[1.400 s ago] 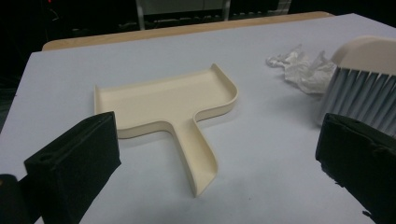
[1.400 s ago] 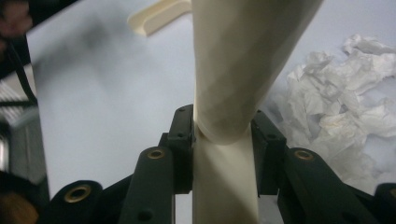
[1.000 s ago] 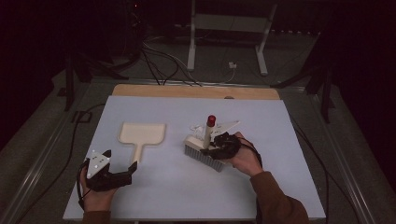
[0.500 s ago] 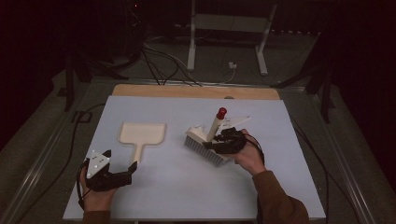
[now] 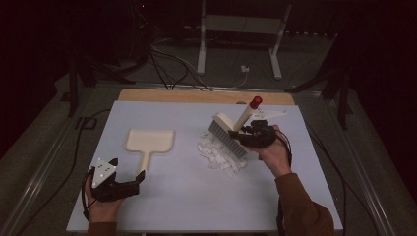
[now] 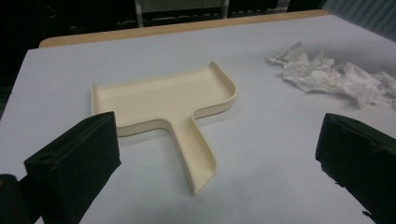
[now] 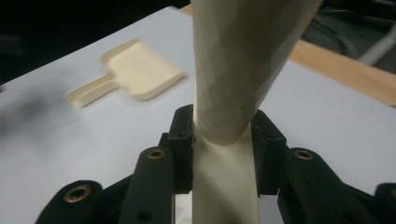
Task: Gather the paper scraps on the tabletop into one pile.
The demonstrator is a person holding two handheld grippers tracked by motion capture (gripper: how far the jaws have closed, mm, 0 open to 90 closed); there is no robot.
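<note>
A cream hand brush (image 5: 228, 132) with grey bristles and a red-tipped handle hangs tilted above a heap of crumpled white paper scraps (image 5: 216, 152). My right gripper (image 5: 251, 132) is shut on its cream handle (image 7: 224, 116), both pads pressing its sides. A cream dustpan (image 5: 149, 142) lies flat on the pale blue table top, handle toward the person. My left gripper (image 5: 129, 181) rests near the front left edge, open, jaws wide apart with the dustpan (image 6: 163, 102) handle ahead of them and the paper scraps (image 6: 327, 77) off to the right.
The pale blue table top (image 5: 172, 196) has a wooden strip (image 5: 196, 96) along its far edge. Cables and a metal stand (image 5: 236, 39) lie on the dark floor behind. Each gripper trails a cable.
The right gripper has lifted the brush up and away to the right, uncovering the paper scraps beneath it. The left gripper has stayed in place.
</note>
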